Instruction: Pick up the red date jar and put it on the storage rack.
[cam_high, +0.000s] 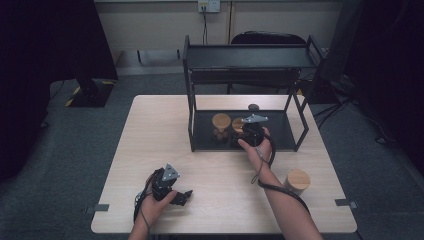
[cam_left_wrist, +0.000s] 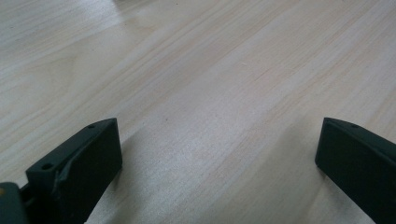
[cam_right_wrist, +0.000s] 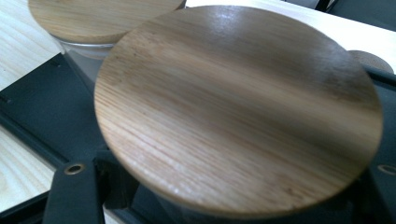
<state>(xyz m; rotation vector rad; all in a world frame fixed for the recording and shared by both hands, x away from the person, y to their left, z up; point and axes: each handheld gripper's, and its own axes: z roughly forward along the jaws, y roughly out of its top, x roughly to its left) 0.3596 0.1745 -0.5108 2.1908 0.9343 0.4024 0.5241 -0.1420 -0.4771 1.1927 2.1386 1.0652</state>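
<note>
Right hand-held gripper (cam_high: 248, 131): reached into the bottom tier of the black metal 2-tier rack (cam_high: 240, 56), jaws clamped on the sides of a glass jar with a round bamboo lid (cam_right_wrist: 238, 109).
Held jar: sat at the rack's lower shelf, its wooden lid right under the right gripper camera, grain plain to see.
Neighbour: a second bamboo-lidded glass jar (cam_high: 221, 121) stood just beside it on the same dark shelf, to its left in the high view.
Third jar: another bamboo-lidded jar (cam_high: 297, 180) waited out on the light wooden desk (cam_high: 150, 130), near the right forearm.
Left hand-held gripper (cam_high: 181, 196): rested low over the desk's near left part, jaws wide apart, nothing between them but bare wood.
</note>
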